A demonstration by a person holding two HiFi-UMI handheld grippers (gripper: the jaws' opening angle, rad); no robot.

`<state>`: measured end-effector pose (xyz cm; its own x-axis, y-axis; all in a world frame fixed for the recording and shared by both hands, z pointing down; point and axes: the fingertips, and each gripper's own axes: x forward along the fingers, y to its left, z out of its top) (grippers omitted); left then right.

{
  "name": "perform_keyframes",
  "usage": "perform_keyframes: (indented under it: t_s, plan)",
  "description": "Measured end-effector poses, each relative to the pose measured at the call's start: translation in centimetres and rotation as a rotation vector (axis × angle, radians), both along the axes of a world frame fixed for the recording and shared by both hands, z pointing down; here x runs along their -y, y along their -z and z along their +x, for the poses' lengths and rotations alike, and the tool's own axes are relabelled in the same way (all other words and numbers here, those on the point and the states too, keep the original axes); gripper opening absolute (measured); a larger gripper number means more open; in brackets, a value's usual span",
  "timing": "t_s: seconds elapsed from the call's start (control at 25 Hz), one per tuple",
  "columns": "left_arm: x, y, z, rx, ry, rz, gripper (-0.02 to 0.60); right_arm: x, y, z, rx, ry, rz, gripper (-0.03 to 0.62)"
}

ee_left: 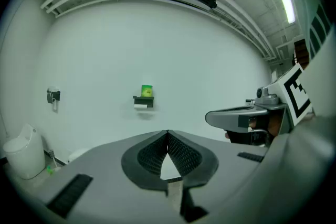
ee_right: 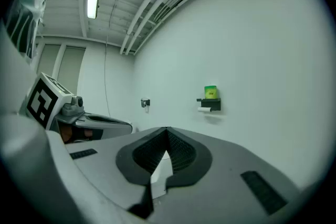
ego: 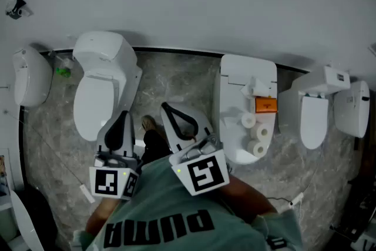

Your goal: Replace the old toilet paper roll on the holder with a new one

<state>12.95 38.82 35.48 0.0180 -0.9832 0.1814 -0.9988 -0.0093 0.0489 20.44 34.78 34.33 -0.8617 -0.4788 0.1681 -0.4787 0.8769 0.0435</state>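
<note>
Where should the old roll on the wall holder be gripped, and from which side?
Probably by its round body near mid-length, coming straight from the front and slightly from below. The old roll looks thin and lies level under the black shelf. A green can stands on top, so the way in from above is blocked. Its ends are too small to judge.

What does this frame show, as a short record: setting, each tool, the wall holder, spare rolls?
setting: white toilets along a wall
left tool: shut, empty
right tool: shut, empty
holder: on the far wall, white roll beneath, green item on top
spare rolls: three, on a white unit at head view's right
progress: neither tool near the holder
</note>
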Motion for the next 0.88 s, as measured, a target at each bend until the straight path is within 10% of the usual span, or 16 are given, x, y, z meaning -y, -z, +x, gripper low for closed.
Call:
perform_keyframes:
  t_s: [0.88]
  plan:
    - [0.46,-0.65,-0.03,0.003,0.007,-0.013,0.005,0.35,-0.44,-0.79,0.028,0.044,-0.027,0.003]
